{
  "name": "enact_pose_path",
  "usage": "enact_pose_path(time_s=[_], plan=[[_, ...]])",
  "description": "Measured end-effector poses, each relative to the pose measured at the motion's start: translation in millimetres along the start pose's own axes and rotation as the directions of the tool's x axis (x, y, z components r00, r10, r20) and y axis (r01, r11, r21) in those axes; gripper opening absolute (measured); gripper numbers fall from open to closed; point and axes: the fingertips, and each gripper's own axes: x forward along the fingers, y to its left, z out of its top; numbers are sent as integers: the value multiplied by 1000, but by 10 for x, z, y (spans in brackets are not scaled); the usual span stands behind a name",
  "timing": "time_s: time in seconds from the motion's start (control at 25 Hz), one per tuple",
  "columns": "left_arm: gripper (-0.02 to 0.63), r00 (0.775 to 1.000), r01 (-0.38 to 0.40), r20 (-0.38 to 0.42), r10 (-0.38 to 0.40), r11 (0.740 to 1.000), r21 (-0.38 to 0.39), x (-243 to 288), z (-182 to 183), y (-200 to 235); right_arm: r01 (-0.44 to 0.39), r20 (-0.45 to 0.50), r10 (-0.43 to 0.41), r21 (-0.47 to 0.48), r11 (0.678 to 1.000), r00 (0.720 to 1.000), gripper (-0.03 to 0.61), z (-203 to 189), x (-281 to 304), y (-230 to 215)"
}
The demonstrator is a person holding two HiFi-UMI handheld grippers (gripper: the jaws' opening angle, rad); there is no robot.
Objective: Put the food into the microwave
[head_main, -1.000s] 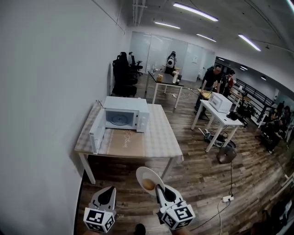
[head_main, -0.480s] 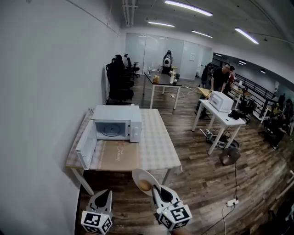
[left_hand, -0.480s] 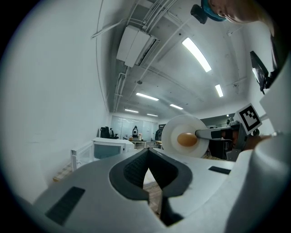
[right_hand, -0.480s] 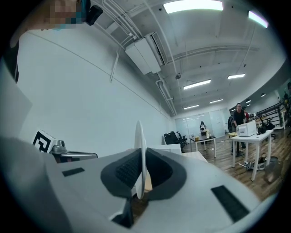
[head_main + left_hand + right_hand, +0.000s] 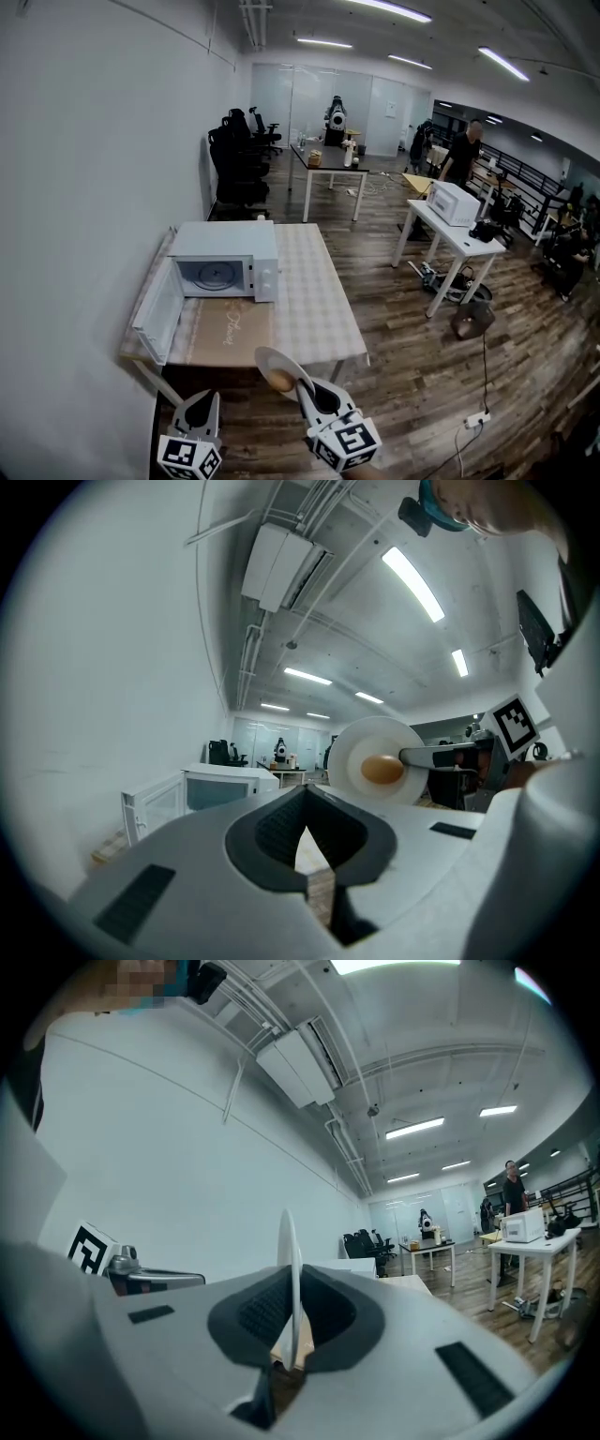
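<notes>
A white microwave (image 5: pixel 225 267) stands on the checked-cloth table (image 5: pixel 314 319) with its door (image 5: pixel 157 311) swung open to the left. My right gripper (image 5: pixel 302 386) is shut on the rim of a white plate (image 5: pixel 274 366) that carries a brown piece of food (image 5: pixel 280 381), held in the air just short of the table's near edge. In the right gripper view the plate (image 5: pixel 290 1265) stands edge-on between the pads. My left gripper (image 5: pixel 202 401) hangs beside it, shut and empty. From the left gripper view I see the plate (image 5: pixel 361 752), the food (image 5: pixel 382 769) and the microwave (image 5: pixel 225 785).
Black office chairs (image 5: pixel 236 159) line the wall beyond the table. A dark table (image 5: pixel 328 167) stands further back. At the right a white table (image 5: pixel 455 234) bears a second microwave (image 5: pixel 453 202), with a person (image 5: pixel 464 150) behind it. A power strip and cable (image 5: pixel 476 417) lie on the wooden floor.
Both grippers and the plate have moved toward the table, which now sits closer and lower in the head view. The grip on the plate is unchanged.
</notes>
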Motion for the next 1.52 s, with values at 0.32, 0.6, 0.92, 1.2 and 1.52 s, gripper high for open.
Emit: enact_pose_path(time_s=[0.32,0.6,0.92,1.2,1.52], plan=[[8,1000,18,-10,-18,1000,-10,401,19,415,32,-28,-31,10,999,999,25,-124,481,-100],[8,997,80,2,-80,997,6,821,119,939,66,-27,-66,-9,998,997,25,-93,1167,-76],[8,992,128,21,-128,992,-11,1178,138,1516,108,-47,-108,-10,994,993,25,-171,1871,-1],[8,987,162,9,-162,987,-20,1358,40,1828,123,-53,-122,16,992,991,25,-292,2333,80],[8,989,147,-15,-147,989,-14,1778,-55,2102,91,-76,-85,81,993,993,25,-500,2964,-130]])
